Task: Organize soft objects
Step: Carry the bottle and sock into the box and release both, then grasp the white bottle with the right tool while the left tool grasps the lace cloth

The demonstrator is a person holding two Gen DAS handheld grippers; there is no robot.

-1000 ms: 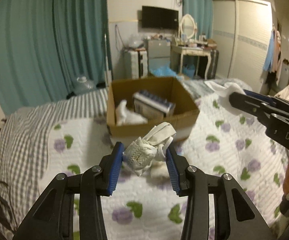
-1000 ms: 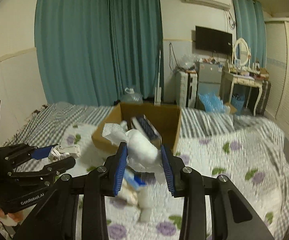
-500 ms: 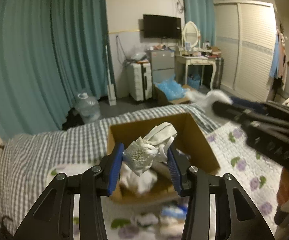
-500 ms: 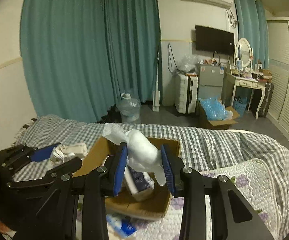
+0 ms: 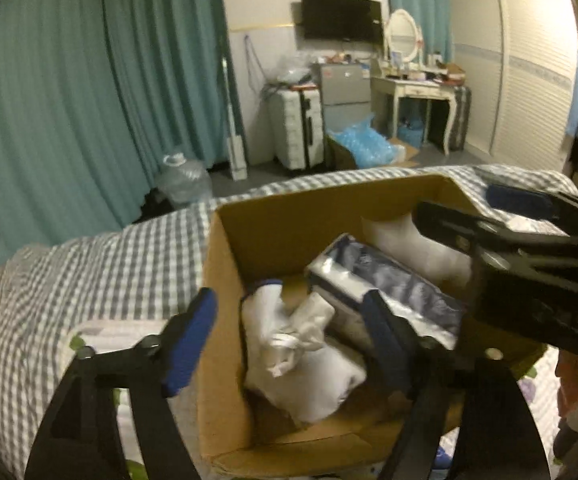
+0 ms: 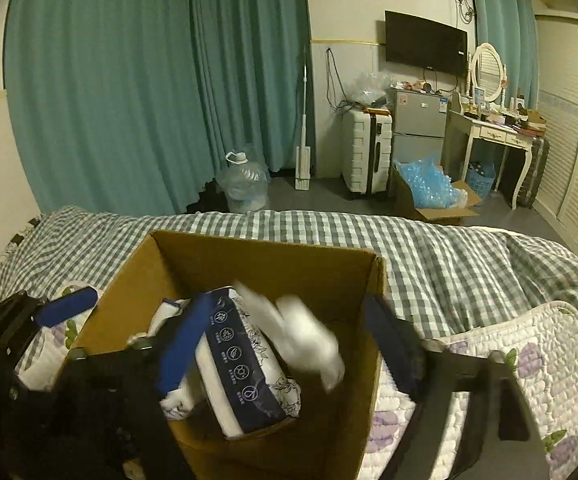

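Observation:
An open cardboard box (image 5: 273, 216) (image 6: 273, 264) stands on the bed. My left gripper (image 5: 289, 340) is open over the box's left half; the white bundled cloth (image 5: 301, 332) lies loose below it among other white soft items. My right gripper (image 6: 289, 344) is open over the box; the white soft wad (image 6: 309, 336) is blurred between the jaws, free of both pads. A blue-and-white tissue pack (image 5: 385, 284) (image 6: 241, 364) lies in the box. The right gripper also shows at the right of the left wrist view (image 5: 521, 220).
The bed has a grey checked sheet (image 6: 449, 248) and a floral quilt (image 6: 529, 360). Beyond the bed are teal curtains, a water jug (image 6: 243, 184), a white suitcase (image 6: 365, 152), a small fridge and a dressing table (image 6: 493, 132).
Both grippers moved over the box and opened. The left let go of the white cloth bundle, the right let go of the white wad; both items are in or dropping into the box.

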